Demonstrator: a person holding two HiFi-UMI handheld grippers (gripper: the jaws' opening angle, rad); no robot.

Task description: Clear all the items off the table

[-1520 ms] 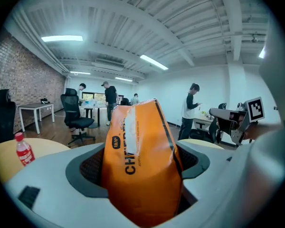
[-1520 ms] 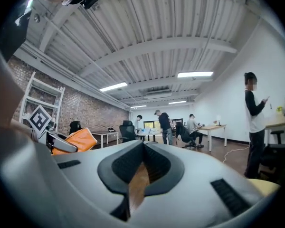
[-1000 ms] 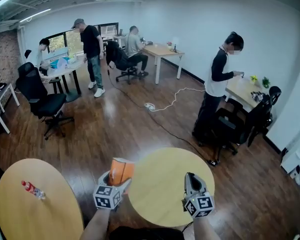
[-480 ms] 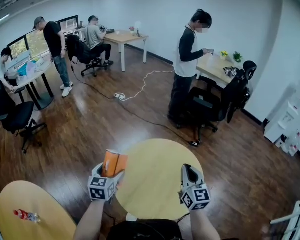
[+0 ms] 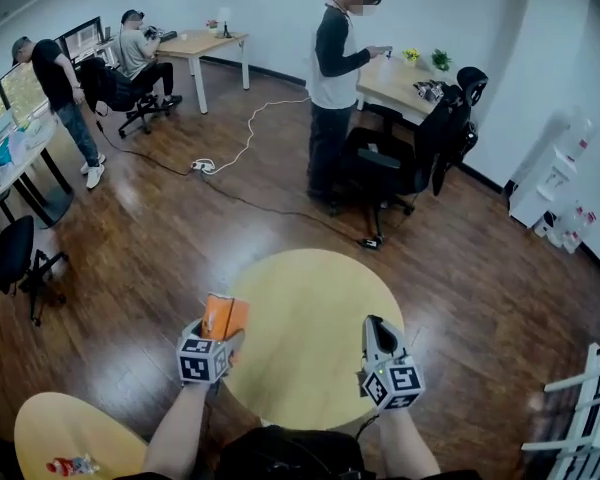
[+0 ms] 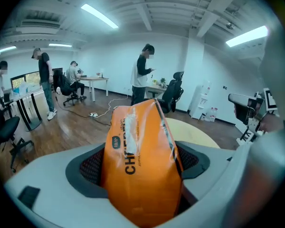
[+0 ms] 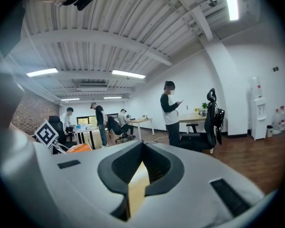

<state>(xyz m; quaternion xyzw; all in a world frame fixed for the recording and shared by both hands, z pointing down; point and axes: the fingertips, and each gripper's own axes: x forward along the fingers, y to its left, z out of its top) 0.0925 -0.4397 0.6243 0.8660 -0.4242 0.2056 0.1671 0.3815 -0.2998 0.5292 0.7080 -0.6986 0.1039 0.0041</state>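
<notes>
Pushed into the lower-left corner since earlier is a second tabletop. An orange bag is clamped in the left hand-held gripper at the round tabletop edge; the right hand-held gripper is held closed. Beyond, wooden floor is spread.

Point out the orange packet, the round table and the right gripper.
orange packet (image 6: 140,165), left gripper view, printed front face.
round table (image 5: 310,328), head view, bare top.
right gripper (image 5: 373,322), head view, tips of its shut fingers.
</notes>
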